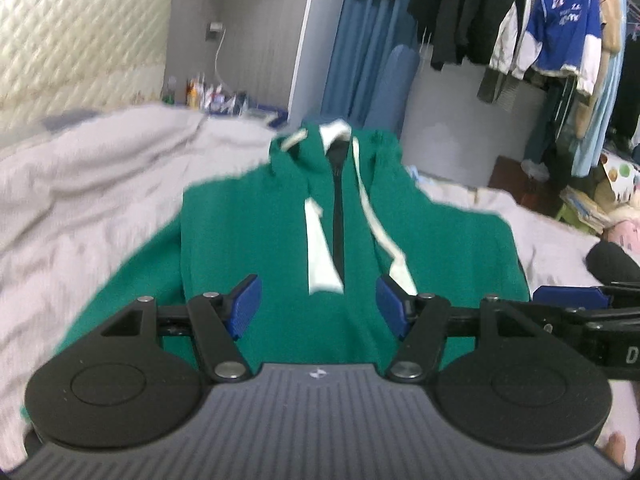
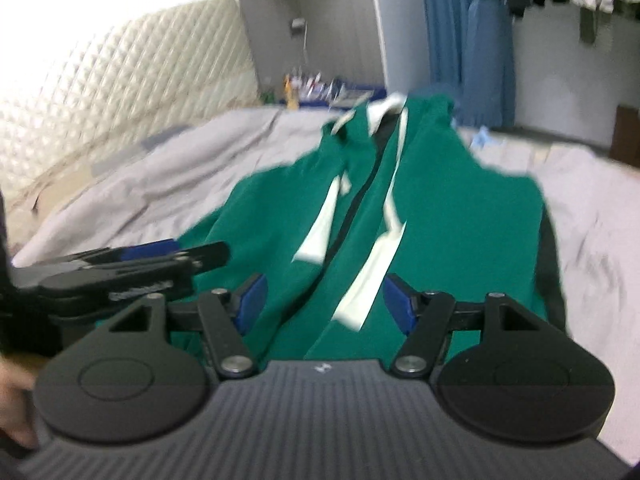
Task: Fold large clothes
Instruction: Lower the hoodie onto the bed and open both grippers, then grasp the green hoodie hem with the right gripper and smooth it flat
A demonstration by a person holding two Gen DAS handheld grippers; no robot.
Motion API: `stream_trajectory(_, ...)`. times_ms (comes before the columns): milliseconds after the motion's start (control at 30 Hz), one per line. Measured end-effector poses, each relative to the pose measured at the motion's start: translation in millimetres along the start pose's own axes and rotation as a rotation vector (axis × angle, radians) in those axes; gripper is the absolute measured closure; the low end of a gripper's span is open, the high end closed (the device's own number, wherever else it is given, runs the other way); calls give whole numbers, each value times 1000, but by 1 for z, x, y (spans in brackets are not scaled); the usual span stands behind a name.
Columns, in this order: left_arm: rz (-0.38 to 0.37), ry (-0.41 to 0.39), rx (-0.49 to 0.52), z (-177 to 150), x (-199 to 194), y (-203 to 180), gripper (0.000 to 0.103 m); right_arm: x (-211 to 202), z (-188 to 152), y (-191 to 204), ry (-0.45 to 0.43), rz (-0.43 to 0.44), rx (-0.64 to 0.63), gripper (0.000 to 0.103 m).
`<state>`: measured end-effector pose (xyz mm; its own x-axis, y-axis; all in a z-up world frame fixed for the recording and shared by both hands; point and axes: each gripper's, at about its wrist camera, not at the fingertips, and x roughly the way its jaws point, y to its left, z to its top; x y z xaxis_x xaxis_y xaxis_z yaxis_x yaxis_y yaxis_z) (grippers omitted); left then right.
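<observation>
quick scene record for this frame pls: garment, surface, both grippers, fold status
garment: green zip hoodie with white drawstrings, front up, hood at the far end
surface: bed with grey sheet
left gripper: open, empty, above the hoodie's lower part
right gripper: open, empty, above the hoodie's lower part
fold status: body lies flat, not yet folded; sleeves unclear from these views
background: hanging clothes at far right

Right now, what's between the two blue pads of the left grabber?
Nothing is pinched there. In the left wrist view the left gripper stands open, and through the gap you see the green hoodie lying on the grey bedsheet.
</observation>
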<state>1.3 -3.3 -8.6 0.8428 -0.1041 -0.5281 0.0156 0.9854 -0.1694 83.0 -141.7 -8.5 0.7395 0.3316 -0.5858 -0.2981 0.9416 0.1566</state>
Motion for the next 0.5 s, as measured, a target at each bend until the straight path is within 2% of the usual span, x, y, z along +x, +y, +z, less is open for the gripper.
stream_trajectory(100, -1, 41, -28, -13, 7, 7, 34, 12, -13, 7, 54, -3, -6, 37)
stream_trajectory(267, -7, 114, -56, -20, 40, 19, 34, 36, -34, 10, 128, -17, -46, 37)
stream_trajectory(400, 0, 164, -72, -24, 63, 26, 34, 69, -51, 10, 213, -76, -140, 40)
stream_trajectory(433, -1, 166, -84, -21, 70, 30, 34, 74, -56, 9, 238, -87, -152, 43)
stream_trajectory(467, -1, 164, -96, -20, 72, 32, 34, 78, -58, 7, 252, -102, -159, 51)
stream_trajectory(500, -3, 163, -106, -20, 73, 34, 34, 81, -58, 2, 255, -118, -140, 65)
